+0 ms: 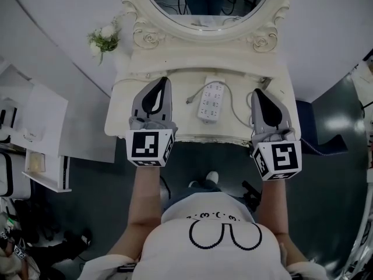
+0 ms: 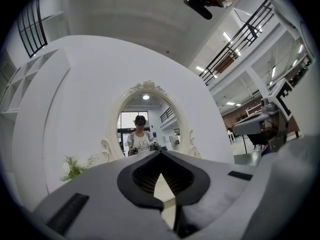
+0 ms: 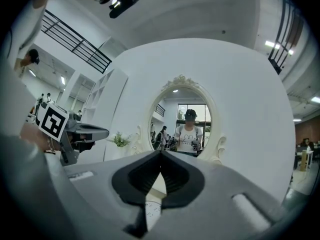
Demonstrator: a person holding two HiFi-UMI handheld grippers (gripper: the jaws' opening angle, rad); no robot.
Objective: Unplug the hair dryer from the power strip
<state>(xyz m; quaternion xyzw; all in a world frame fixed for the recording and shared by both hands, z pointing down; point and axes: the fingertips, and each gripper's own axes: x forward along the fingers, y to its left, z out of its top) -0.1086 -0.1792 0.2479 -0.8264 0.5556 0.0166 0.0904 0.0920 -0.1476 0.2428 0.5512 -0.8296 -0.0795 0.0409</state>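
A white power strip (image 1: 211, 102) lies in the middle of the cream vanity table (image 1: 122, 112), its thin cord (image 1: 236, 114) looping off to the right. No hair dryer shows in any view. My left gripper (image 1: 162, 81) hovers over the table left of the strip, jaws shut with nothing in them. To the strip's right my right gripper (image 1: 257, 92) is also shut and empty. The left gripper's (image 2: 160, 153) tips meet in front of the mirror. Through the gap below the right gripper's (image 3: 161, 153) closed tips a bit of the power strip (image 3: 152, 210) shows.
An oval mirror (image 1: 207, 4) in an ornate cream frame stands at the table's back. A small bunch of white flowers (image 1: 104, 38) sits at the back left. White shelving (image 1: 41, 139) stands left of the table, and dark floor lies below.
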